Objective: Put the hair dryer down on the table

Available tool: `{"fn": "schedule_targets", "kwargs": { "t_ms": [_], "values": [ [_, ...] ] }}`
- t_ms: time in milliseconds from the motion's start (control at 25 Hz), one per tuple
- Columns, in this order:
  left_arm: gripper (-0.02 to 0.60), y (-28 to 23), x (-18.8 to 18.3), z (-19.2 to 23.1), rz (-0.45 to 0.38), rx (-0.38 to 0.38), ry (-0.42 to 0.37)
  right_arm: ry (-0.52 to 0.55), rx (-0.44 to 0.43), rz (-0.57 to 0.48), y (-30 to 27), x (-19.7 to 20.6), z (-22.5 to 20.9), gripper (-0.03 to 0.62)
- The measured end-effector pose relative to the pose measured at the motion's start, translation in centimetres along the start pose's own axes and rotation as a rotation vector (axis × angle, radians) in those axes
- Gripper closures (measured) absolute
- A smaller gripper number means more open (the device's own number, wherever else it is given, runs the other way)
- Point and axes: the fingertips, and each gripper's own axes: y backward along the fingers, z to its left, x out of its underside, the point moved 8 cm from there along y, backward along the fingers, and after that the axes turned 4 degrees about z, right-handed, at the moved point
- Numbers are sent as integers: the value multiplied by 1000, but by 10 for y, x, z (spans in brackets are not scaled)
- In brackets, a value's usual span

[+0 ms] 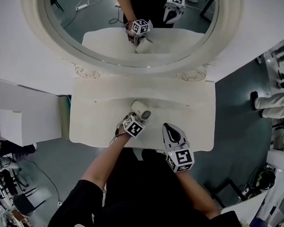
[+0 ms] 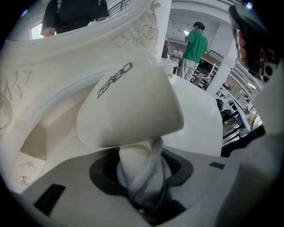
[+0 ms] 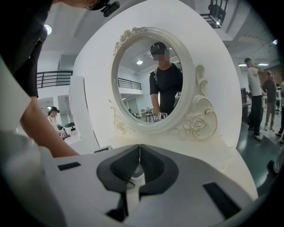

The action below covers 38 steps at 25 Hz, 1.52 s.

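A white hair dryer (image 1: 141,109) is over the middle of the cream vanity table (image 1: 97,120); whether it touches the top I cannot tell. My left gripper (image 1: 136,118) is shut on its handle. In the left gripper view the dryer's body (image 2: 128,102) tilts above the jaws, and the handle (image 2: 133,162), with a pale cord looped round it, sits between the dark pads of the left gripper (image 2: 141,175). My right gripper (image 1: 168,129) hovers to the right near the table's front edge, shut and holding nothing. In its own view the right gripper (image 3: 140,148) shows jaws that meet.
A round mirror (image 1: 104,22) in an ornate frame (image 3: 202,122) stands at the back of the table and reflects both grippers. The table's front edge (image 1: 134,148) lies just under my arms. A white panel (image 1: 26,116) stands left. A person's legs (image 1: 274,106) are at the right.
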Motion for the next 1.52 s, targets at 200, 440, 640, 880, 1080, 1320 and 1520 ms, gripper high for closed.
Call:
{"fn": "schedule_targets", "kwargs": {
  "t_ms": [200, 440, 640, 880, 1080, 1320, 1520],
  "values": [
    [397, 0, 1, -1, 3, 0, 0, 44, -9, 1, -8, 0, 11, 574],
    [390, -1, -1, -2, -8, 44, 26, 8, -54, 3, -10, 2, 19, 574],
    [376, -3, 0, -6, -23, 72, 52, 18, -66, 2, -2, 5, 23, 574],
    [337, -4, 0, -9, -31, 63, 50, 9, -40, 6, 7, 14, 17, 574],
    [337, -4, 0, -10, -31, 53, 49, 4, -34, 7, 14, 19, 19, 574],
    [333, 0, 1, -9, -56, 94, 86, -6, -18, -2, 23, 22, 17, 574],
    [325, 13, 3, -9, -85, 90, 91, -11, 2, -10, 27, 22, 13, 574]
  ]
}}
